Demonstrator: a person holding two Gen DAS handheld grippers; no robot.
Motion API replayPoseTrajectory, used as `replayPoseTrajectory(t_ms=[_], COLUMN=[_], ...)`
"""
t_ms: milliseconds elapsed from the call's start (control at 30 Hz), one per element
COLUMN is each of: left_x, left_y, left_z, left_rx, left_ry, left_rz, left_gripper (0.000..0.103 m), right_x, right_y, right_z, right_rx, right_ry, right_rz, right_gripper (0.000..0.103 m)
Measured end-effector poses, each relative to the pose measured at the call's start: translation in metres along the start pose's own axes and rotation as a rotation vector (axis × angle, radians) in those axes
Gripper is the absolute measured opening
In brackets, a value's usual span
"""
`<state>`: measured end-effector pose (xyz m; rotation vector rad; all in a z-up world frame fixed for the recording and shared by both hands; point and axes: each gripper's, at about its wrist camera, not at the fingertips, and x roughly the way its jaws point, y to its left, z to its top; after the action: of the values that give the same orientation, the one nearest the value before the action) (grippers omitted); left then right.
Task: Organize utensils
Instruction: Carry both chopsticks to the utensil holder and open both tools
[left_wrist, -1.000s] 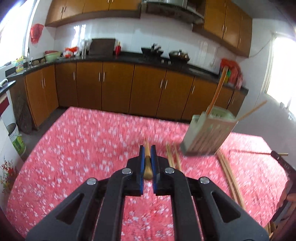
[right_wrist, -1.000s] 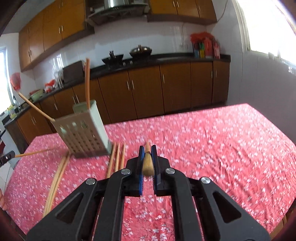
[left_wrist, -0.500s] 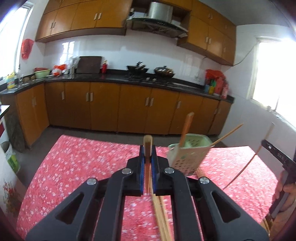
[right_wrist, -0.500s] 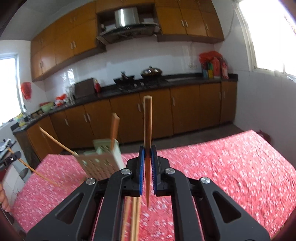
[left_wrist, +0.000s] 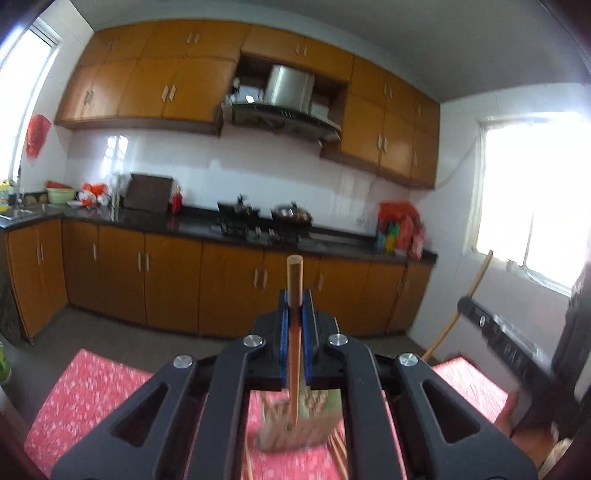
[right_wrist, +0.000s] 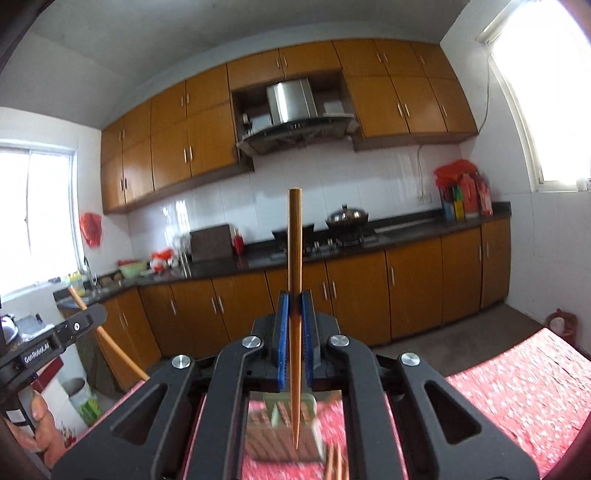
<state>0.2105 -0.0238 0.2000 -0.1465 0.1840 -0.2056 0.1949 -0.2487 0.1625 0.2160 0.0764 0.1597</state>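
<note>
Listing near to far: two grippers, each with jaws closed on one wooden chopstick held upright, tip down. Left gripper (left_wrist: 295, 314) pinches chopstick one (left_wrist: 294, 332); right gripper (right_wrist: 294, 317) pinches chopstick two (right_wrist: 294, 295), which stands taller above the blue pads (right_wrist: 282, 332). One perforated utensil holder (right_wrist: 280, 432) sits directly below both tips on the red floral tablecloth (right_wrist: 517, 387), blurred and largely hidden by the gripper frames; its contents cannot be made out. Loose chopsticks (right_wrist: 336, 465) lie beside its base, cut off at the frame edge, count uncertain. Each view catches the opposite gripper at its margin, only partly visible. Beyond: one run of lower cabinets (left_wrist: 166, 284), one range hood (right_wrist: 295, 122), one lidded wok (right_wrist: 347, 218).
</note>
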Motion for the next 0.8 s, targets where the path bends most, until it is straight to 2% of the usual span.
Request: replayPoseTrajectory(t_ms=[67,167,300,433,500,533,567,667,800], left_x=[0.015,0.033,0.063,0.078,0.077,0.075,0.072,0.056,0.023], left_y=[-0.002,-0.003,0.003,0.013,0.019,0.020,0.021,0.025,0.033], left_z=[0.005,0.002,-0.023,-0.043,-0.046,-0.046,-0.044,-0.040,-0.035], left_rx=[-0.011,-0.013,-0.015,-0.025,-0.035,-0.038,-0.040,-0.041,-0.050], left_ry=[-0.036,-0.035,0.039,0.105,0.111,0.109,0.101,0.073,0.034], left_rz=[0.013,0.021,0.030,0.041,0.046,0.046,0.048,0.053,0.065], left_gripper=[0.007,0.007,0.007,0.007,0.010,0.012,0.015,0.023,0.026], right_x=[0.008,0.031,0.055,0.057,0.051,0.047,0.041,0.024,-0.003], right_y=[0.003,0.002,-0.003,-0.003,-0.002,-0.002,-0.003,-0.006,-0.019], right_z=[-0.002,-0.015,-0.040,-0.052,-0.052,-0.050,-0.048,-0.040,-0.034], right_rx=[-0.003,-0.009,-0.003,-0.001,-0.011,-0.013,-0.015,-0.016,0.001], right_ry=[-0.019,-0.016,0.057,0.103,0.103,0.096,0.082,0.069,0.065], right_rz=[-0.013,-0.036,-0.040,-0.027,-0.031,-0.035,-0.038,-0.047,-0.073], right_gripper=[0.008,0.008,0.008,0.009,0.023,0.036,0.039,0.039,0.039])
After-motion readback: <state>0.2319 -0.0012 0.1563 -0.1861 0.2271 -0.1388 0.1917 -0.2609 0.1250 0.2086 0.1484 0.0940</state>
